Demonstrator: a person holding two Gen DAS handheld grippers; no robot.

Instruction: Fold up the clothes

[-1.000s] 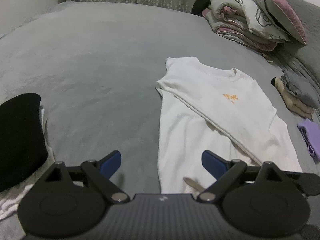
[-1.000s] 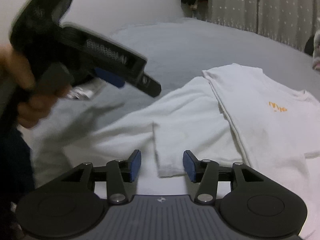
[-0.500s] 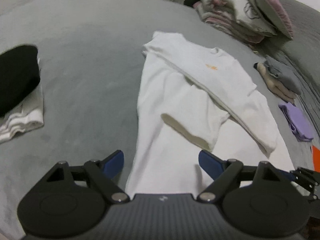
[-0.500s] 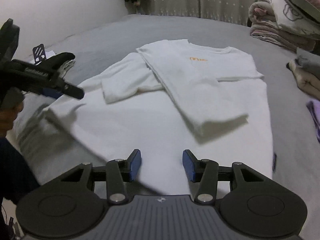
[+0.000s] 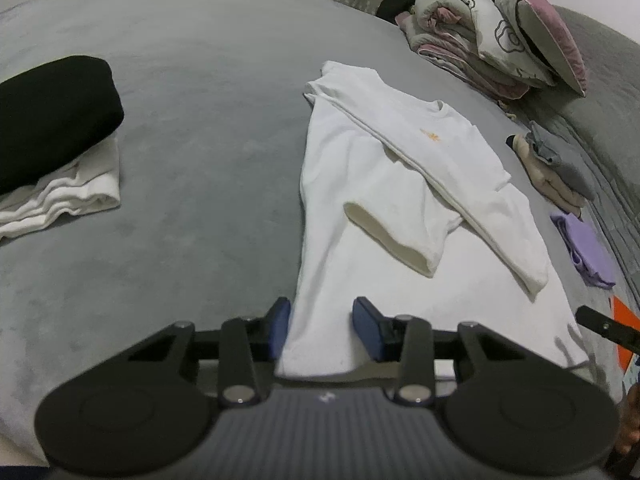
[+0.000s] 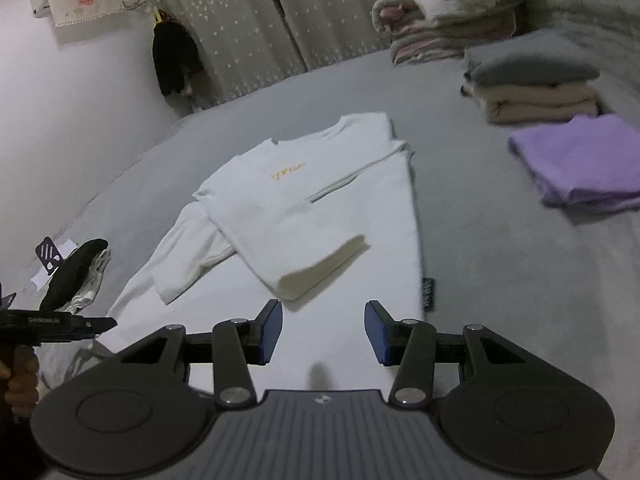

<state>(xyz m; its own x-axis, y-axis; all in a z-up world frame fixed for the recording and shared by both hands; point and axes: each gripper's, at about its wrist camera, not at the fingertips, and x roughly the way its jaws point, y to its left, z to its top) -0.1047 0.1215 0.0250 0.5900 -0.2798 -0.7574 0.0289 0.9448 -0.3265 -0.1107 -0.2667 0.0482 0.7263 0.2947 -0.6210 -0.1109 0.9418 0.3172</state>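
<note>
A white long-sleeved shirt (image 5: 380, 184) with a small orange print lies flat on the grey bed, both sleeves folded across its body; it also shows in the right wrist view (image 6: 304, 216). My left gripper (image 5: 322, 330) is open, its blue pads either side of the shirt's bottom left hem corner. My right gripper (image 6: 324, 332) is open over the bottom hem near the right corner, by a small dark label (image 6: 429, 292). The left gripper also shows in the right wrist view (image 6: 60, 320), at the far left.
A folded black garment on folded white ones (image 5: 52, 148) lies left. Folded grey and beige clothes (image 6: 536, 88) and a folded purple piece (image 6: 580, 160) lie right. Bedding and pillows (image 5: 492, 28) are piled at the back. An orange item (image 5: 626, 332) sits at the right edge.
Both grippers have drawn back from the folded sleeves to the shirt's bottom hem. The left jaws have narrowed around the hem corner; the right jaws have widened.
</note>
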